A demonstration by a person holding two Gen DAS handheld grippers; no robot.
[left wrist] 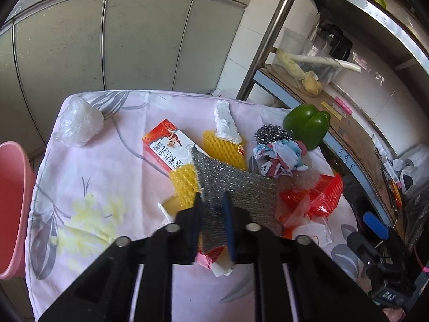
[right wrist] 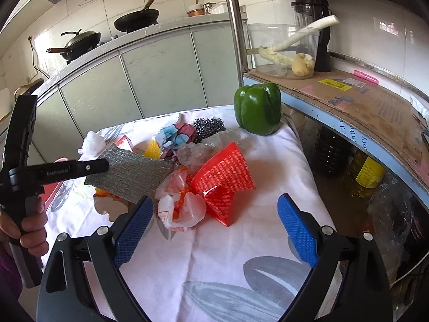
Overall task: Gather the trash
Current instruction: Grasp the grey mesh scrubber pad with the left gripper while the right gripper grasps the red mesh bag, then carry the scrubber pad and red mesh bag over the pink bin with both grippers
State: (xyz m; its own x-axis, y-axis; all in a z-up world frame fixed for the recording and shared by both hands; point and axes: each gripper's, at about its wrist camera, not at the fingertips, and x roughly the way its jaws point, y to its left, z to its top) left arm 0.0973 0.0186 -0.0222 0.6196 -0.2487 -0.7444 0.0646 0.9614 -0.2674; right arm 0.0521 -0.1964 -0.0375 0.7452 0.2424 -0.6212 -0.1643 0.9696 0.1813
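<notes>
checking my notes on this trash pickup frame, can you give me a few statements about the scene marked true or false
1. The left gripper is shut on the silver scouring cloth. True.
2. The right gripper is clamped on the red mesh bag. False: its jaws stand wide open and hold nothing; the bag lies on the cloth ahead of them.
3. A green bell pepper sits at the far edge of the table, next to the shelf. True.
4. The pepper lies inside the pink bin. False: the bin stands off the table's left side, away from the pepper.
</notes>
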